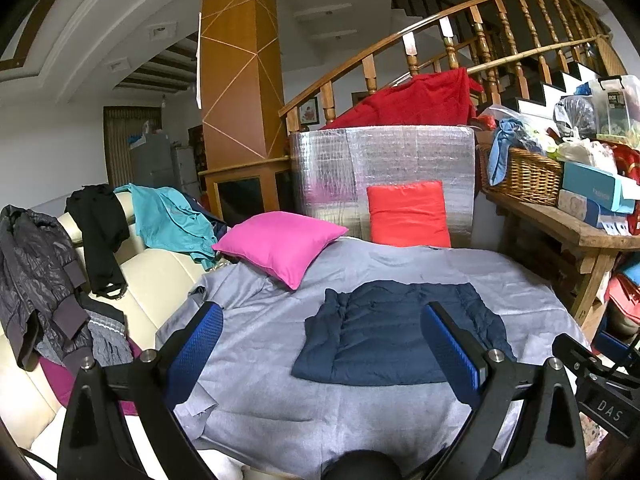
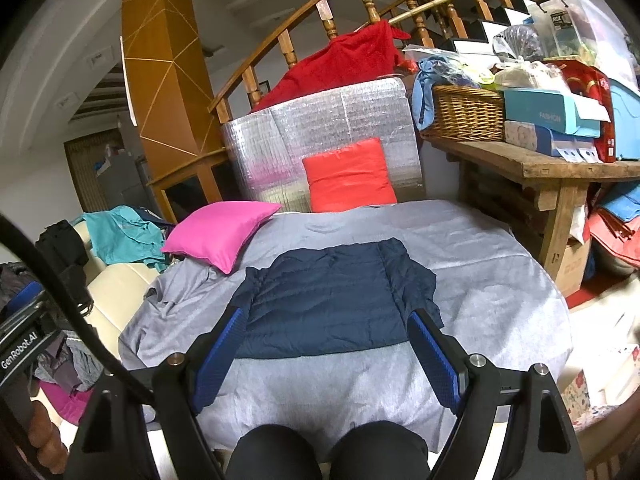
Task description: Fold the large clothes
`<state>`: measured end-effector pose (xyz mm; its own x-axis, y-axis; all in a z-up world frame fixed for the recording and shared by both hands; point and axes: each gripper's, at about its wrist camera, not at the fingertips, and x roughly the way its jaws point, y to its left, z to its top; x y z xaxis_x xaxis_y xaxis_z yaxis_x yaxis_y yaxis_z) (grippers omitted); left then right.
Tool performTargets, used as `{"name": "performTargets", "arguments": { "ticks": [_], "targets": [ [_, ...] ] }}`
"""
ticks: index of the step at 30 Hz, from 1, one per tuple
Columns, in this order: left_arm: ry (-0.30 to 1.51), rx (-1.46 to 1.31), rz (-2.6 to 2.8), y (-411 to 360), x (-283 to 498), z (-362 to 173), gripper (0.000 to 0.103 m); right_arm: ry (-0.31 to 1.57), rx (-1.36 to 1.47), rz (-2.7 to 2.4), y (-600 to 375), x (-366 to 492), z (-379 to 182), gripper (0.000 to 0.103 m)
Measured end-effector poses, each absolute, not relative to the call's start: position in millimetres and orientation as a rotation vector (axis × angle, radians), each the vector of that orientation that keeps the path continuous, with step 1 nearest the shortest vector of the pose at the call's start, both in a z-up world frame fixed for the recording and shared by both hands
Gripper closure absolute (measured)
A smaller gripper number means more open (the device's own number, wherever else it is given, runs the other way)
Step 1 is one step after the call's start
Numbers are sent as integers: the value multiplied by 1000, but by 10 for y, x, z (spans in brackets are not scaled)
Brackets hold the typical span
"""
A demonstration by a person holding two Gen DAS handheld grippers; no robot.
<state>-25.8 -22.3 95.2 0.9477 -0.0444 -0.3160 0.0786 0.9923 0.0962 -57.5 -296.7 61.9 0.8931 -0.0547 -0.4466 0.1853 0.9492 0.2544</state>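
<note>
A navy puffer jacket [image 1: 396,336] [image 2: 332,300] lies folded into a flat rectangle on the grey sheet [image 1: 256,344] [image 2: 480,280] that covers the table. My left gripper [image 1: 324,344] hovers above the near side of the sheet, its blue pads wide apart and nothing between them. In the right wrist view my right gripper [image 2: 328,348] also stands open and empty, just short of the jacket's near edge. Both grippers are clear of the jacket. A person's dark-clad knees [image 2: 332,452] show at the bottom.
A pink pillow [image 1: 280,244] rests on the sheet's far left, a red cushion [image 1: 408,214] leans on a silver foil panel [image 1: 380,160] behind. Several garments [image 1: 168,216] drape a cream sofa [image 1: 160,280] at left. A wooden bench [image 2: 540,168] with a wicker basket [image 2: 464,114] and boxes stands right.
</note>
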Motion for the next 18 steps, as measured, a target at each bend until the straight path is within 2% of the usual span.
{"name": "performTargets", "arguments": {
  "ticks": [18],
  "targets": [
    [357,117,-81,-263,-213,840,4,476,295,-129,-2924,-519,545,17]
  ]
}}
